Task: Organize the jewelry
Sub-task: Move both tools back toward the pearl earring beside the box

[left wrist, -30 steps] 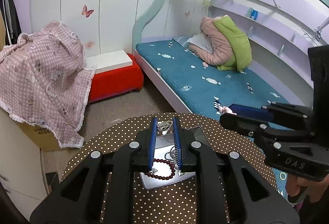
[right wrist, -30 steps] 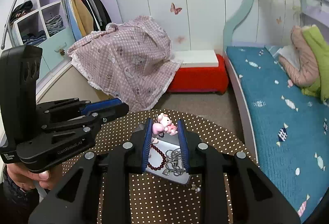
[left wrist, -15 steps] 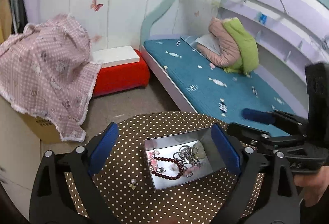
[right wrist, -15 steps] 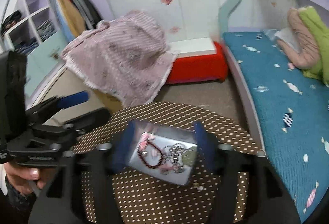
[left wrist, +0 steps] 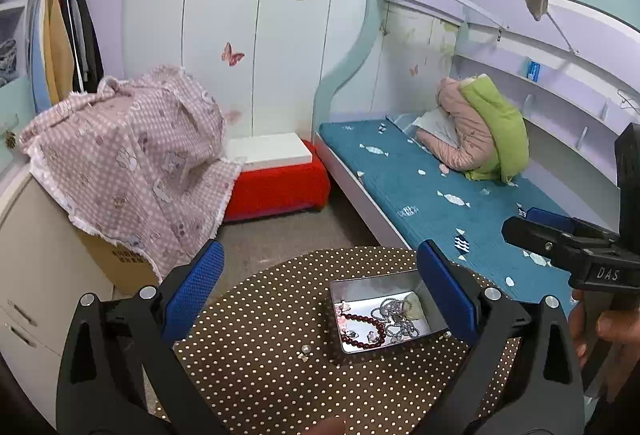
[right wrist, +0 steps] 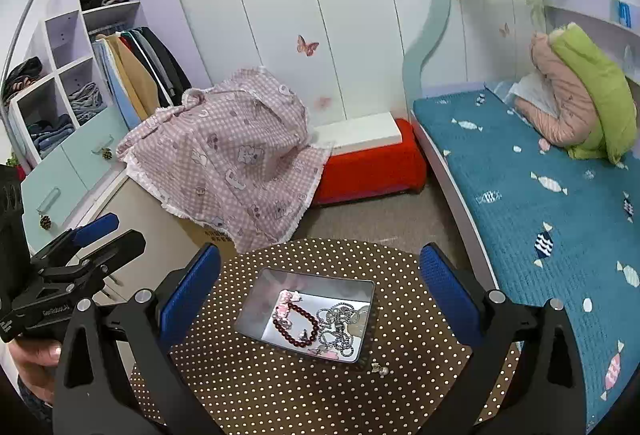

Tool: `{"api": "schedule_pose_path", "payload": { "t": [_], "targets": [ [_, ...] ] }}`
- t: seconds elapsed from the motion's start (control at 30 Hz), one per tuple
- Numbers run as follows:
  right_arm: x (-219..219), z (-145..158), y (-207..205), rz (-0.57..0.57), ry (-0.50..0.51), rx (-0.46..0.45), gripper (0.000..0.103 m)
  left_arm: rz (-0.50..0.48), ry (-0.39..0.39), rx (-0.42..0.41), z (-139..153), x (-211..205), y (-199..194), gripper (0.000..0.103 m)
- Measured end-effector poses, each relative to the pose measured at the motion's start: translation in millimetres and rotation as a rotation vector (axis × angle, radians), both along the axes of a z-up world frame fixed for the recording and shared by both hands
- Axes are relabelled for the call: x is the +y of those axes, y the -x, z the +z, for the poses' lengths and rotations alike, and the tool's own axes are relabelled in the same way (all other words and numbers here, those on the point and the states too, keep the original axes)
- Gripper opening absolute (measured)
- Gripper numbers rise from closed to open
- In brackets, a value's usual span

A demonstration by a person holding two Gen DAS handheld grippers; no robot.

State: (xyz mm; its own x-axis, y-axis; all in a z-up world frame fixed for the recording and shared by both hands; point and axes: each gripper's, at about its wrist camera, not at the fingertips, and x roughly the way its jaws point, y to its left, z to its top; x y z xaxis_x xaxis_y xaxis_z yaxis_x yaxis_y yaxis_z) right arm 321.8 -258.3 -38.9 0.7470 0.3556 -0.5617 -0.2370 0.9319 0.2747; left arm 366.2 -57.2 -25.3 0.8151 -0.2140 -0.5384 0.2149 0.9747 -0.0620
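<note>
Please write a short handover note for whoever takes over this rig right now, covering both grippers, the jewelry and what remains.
Left gripper: open, empty, above the polka-dot table.
Right gripper: open, empty, above the same table.
Metal tin sits on the table and holds the dark red bead bracelet, silver chains and pink pieces.
Done: most of the jewelry is in the tin.
Left: one small pearl earring lies on the cloth just outside the tin, near its front corner. It probably goes in next; either gripper looks able to reach it.
</note>
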Motion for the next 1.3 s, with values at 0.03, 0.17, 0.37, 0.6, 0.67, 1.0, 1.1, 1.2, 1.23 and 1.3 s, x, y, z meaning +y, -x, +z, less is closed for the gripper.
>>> {"api": "schedule_pose_path", "payload": {
  "t": [0.03,0.17,0.37,0.6,0.67,1.0,1.1,1.2,1.23,1.3],
  "targets": [
    [1.2,2.6,3.1,0.003,0.001,-0.007,0.096,0.002,-0.004,-0.009,2.8,1.1,4.6,0.097],
    [4.4,15.4,18.1,0.008,0.008,-0.045,0.096,0.006,-0.012,-0.037,12.0,5.1,20.7,0.097],
    [4.6,27.3,41.3,0.006,0.009,-0.093,0.096,0.004,-0.019,-0.073,22.7,9.2,43.5,0.097],
    [-0.3,36.6,72.0,-0.015,0.011,-0.144,0.096,0.011,-0.017,-0.108,29.1,13.1,69.1,0.097],
    [-1.8,36.9,84.0,-0.024,0.017,-0.16,0.096,0.014,-0.016,-0.116,28.8,15.0,76.4,0.097],
    [-9.4,17.8,124.9,-0.086,0.068,-0.176,0.096,0.042,-0.032,-0.114,6.4,25.7,105.4,0.097],
    [-11.5,0.5,129.4,-0.108,0.098,-0.147,0.096,0.052,-0.047,-0.086,-11.7,29.7,105.8,0.097],
    [-14.1,-23.2,127.1,-0.119,0.107,-0.089,0.096,0.062,-0.05,-0.034,-35.7,34.5,102.2,0.097],
    [-14.9,-28.8,125.8,-0.123,0.108,-0.074,0.096,0.067,-0.054,-0.022,-42.8,35.6,101.4,0.097],
    [-16.8,-43.6,123.1,-0.13,0.109,-0.037,0.096,0.074,-0.069,0.009,-59.3,36.5,98.1,0.097]
  ]
}}
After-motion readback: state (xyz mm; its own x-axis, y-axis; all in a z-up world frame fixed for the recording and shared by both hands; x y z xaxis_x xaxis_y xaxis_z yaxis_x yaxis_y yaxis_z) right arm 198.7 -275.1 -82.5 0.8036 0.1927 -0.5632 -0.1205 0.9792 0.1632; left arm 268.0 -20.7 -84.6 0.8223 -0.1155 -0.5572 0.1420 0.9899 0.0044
